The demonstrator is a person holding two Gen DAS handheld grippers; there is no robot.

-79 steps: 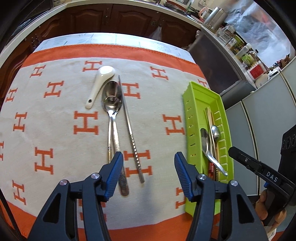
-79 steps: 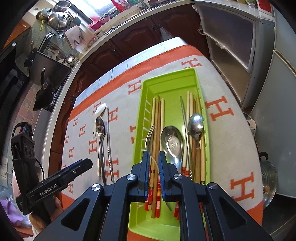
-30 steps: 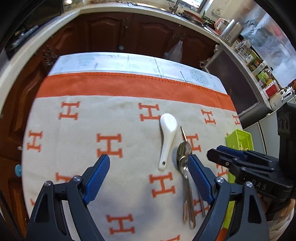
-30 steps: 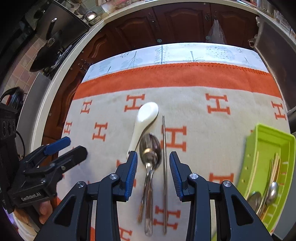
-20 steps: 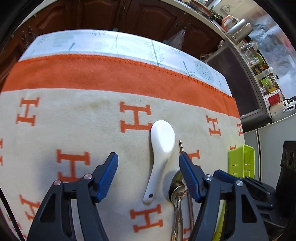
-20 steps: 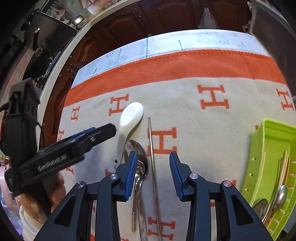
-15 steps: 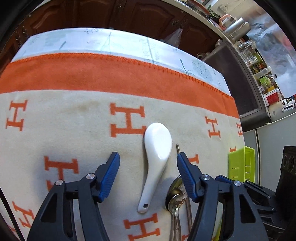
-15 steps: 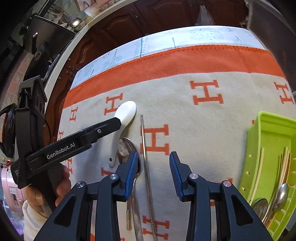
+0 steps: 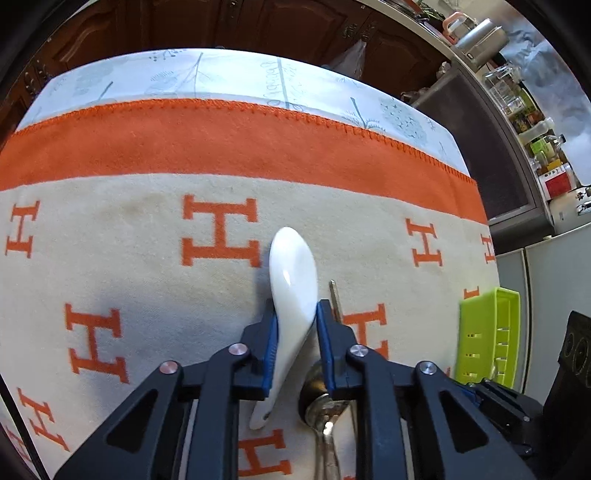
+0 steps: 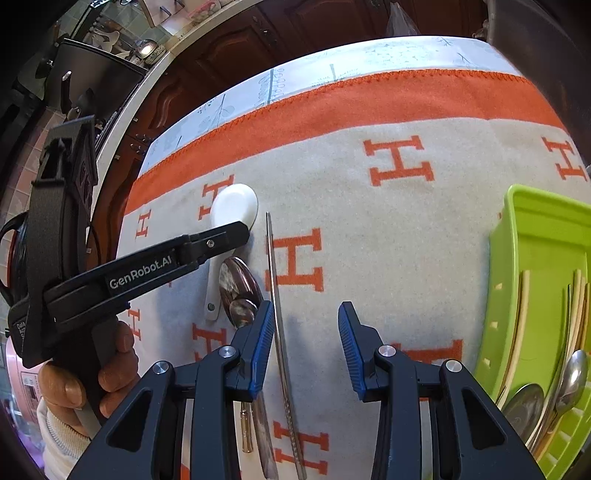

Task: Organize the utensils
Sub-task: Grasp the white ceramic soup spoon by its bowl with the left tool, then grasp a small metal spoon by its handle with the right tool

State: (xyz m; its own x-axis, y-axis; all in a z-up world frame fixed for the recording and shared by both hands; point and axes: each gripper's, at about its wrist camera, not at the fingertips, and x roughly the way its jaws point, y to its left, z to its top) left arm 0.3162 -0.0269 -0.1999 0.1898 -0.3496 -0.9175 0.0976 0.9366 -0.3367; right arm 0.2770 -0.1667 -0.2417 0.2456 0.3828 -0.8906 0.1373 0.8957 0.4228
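A white ceramic spoon (image 9: pixel 291 280) lies on the orange-and-cream H-patterned cloth (image 9: pixel 147 236). My left gripper (image 9: pixel 294 325) is shut on the spoon at the neck, with the bowl pointing away; the spoon also shows in the right wrist view (image 10: pixel 234 208). Two metal spoons (image 10: pixel 240 291) and a single metal chopstick (image 10: pixel 275 295) lie just right of it. My right gripper (image 10: pixel 306 332) is open and empty above the chopstick. The green utensil tray (image 10: pixel 535 236) at the right holds chopsticks and metal spoons.
The left gripper body and the hand holding it (image 10: pixel 110 273) fill the left of the right wrist view. The table's far edge (image 9: pixel 258 74) runs beyond the cloth, with dark wooden cabinets (image 9: pixel 295 26) behind. A kitchen counter with jars (image 9: pixel 532 110) stands at the right.
My left gripper moved forward over the white spoon and closed on its neck. My right gripper stayed open and shifted slightly closer over the chopstick.
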